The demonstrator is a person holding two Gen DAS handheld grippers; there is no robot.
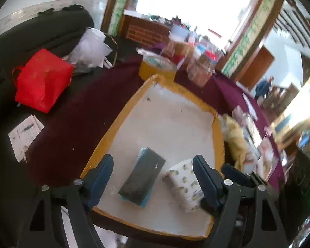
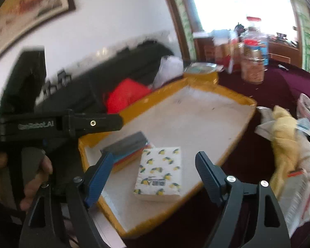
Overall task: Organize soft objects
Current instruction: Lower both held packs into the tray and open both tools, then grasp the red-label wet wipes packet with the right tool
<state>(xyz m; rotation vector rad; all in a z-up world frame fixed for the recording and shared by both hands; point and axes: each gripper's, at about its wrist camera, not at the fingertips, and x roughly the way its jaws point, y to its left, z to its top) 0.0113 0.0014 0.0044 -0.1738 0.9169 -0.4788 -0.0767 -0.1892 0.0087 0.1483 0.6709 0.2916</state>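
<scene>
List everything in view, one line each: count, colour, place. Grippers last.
tray: 1, white inside with yellow rim, centre of the maroon table
sponge: 1, dark grey top over coloured layers, in the tray
tissue pack: 1, white with lemon print, in the tray beside the sponge
yellow cloth: 1, pale yellow, on the table right of the tray, among packets
red bag: 1, red, left of the tray
plastic bag: 1, clear white, behind the red bag
jars: several, clear, far side of the table, blurred
round tin: 1, yellow, behind the tray
leaflet: 1, white, far left
left gripper: black with blue pads, open, over the tray
right gripper: same, open, over the tissue pack
</scene>
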